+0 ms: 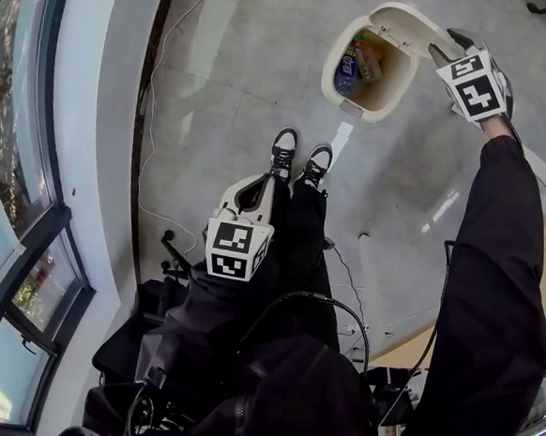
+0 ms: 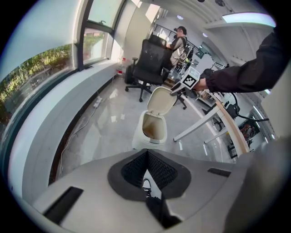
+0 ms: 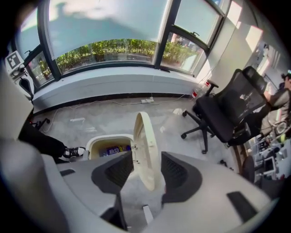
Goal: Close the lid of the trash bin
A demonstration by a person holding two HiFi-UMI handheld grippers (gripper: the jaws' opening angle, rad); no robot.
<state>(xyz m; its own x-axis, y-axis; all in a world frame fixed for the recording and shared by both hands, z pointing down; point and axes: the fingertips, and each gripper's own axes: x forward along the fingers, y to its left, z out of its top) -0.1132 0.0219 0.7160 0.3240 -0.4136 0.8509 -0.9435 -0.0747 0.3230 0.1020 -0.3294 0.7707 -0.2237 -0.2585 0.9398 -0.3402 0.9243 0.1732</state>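
in the head view the trash bin (image 1: 333, 71) stands on the floor ahead of the person's shoes, its lid (image 1: 406, 23) tipped up and back, rubbish showing inside. the right gripper (image 1: 448, 46) is at the lid's far edge; the left gripper (image 1: 256, 190) hangs low by the legs, well apart from the bin. the left gripper view shows its own jaws together on nothing, with the bin open in the distance. in the right gripper view the jaws stand apart with the upright lid between them, the pads not clamping it. to do this well, i'd judge a gentle push toward the bin's mouth from behind the lid, following its hinge arc down, beats squeezing it.
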